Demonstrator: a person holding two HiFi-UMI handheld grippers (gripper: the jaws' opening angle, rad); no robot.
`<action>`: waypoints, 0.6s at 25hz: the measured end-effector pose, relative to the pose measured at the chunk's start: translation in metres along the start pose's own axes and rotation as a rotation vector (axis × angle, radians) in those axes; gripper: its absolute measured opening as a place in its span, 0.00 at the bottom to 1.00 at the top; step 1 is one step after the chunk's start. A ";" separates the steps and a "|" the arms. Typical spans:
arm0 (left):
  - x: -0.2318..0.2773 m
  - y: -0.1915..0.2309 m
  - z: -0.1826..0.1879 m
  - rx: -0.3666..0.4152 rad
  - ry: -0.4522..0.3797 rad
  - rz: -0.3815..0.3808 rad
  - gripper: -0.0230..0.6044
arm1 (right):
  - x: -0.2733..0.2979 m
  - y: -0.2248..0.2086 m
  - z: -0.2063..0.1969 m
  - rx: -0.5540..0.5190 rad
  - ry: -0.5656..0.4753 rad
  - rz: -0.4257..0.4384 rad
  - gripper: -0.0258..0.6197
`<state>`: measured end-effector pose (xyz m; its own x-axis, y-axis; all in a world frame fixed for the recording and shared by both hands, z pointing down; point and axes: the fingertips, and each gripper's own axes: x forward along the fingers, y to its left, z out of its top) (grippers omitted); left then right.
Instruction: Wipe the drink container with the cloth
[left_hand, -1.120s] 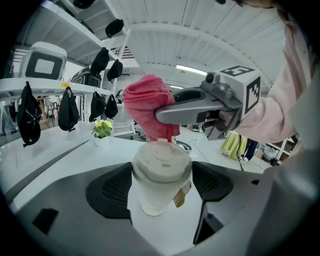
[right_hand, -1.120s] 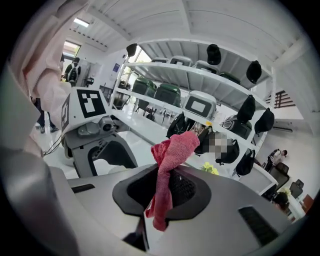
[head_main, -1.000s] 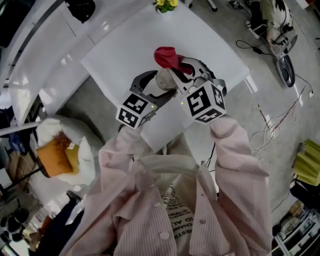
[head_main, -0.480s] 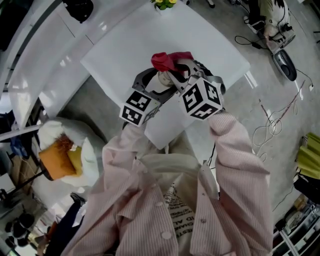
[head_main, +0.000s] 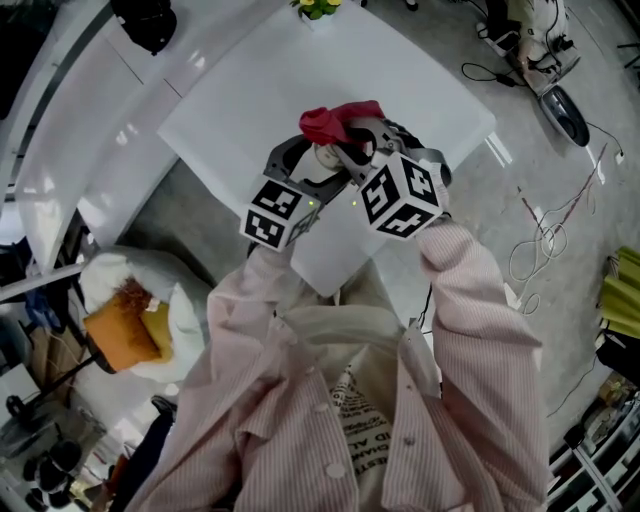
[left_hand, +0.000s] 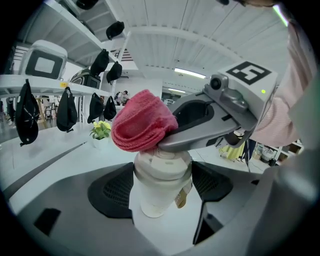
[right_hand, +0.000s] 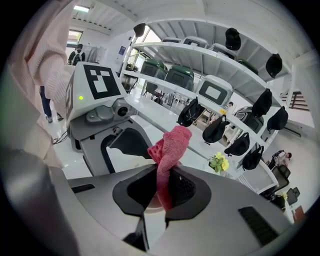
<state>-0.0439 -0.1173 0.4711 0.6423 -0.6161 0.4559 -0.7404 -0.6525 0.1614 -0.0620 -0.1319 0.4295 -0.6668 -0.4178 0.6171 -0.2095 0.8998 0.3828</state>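
Observation:
The drink container (left_hand: 161, 187) is a white cup with a lid, and it stands on the white table (head_main: 400, 90). My left gripper (left_hand: 161, 189) is shut on the cup, with one black pad on each side of its body. A red cloth (left_hand: 142, 127) rests bunched on the lid. My right gripper (right_hand: 162, 192) is shut on the cloth (right_hand: 170, 150), which sticks up from between its jaws. In the head view both grippers meet at the cup (head_main: 325, 155), the left gripper (head_main: 315, 162) from the left and the right gripper (head_main: 360, 138) from the right, with the cloth (head_main: 335, 120) on top.
A small pot of yellow flowers (head_main: 318, 8) stands at the table's far edge. White shelves with black caps and bags (right_hand: 220, 127) run behind the table. Cables (head_main: 545, 240) lie on the floor to the right. An orange cushion (head_main: 125, 325) lies low at the left.
The right gripper with the cloth has shifted slightly over the lid. The left gripper keeps its hold on the cup in about the same place.

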 end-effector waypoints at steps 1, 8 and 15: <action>0.000 0.000 0.000 -0.001 0.000 -0.001 0.62 | -0.001 0.001 0.000 -0.001 0.005 -0.001 0.10; -0.001 -0.002 0.000 -0.009 0.006 -0.008 0.62 | -0.007 0.008 -0.001 0.005 0.023 -0.002 0.10; 0.001 -0.003 0.000 -0.009 -0.003 -0.024 0.62 | -0.013 0.015 -0.004 0.018 0.037 -0.006 0.10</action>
<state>-0.0408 -0.1158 0.4708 0.6605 -0.6016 0.4492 -0.7266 -0.6629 0.1806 -0.0535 -0.1132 0.4302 -0.6387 -0.4275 0.6398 -0.2265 0.8991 0.3747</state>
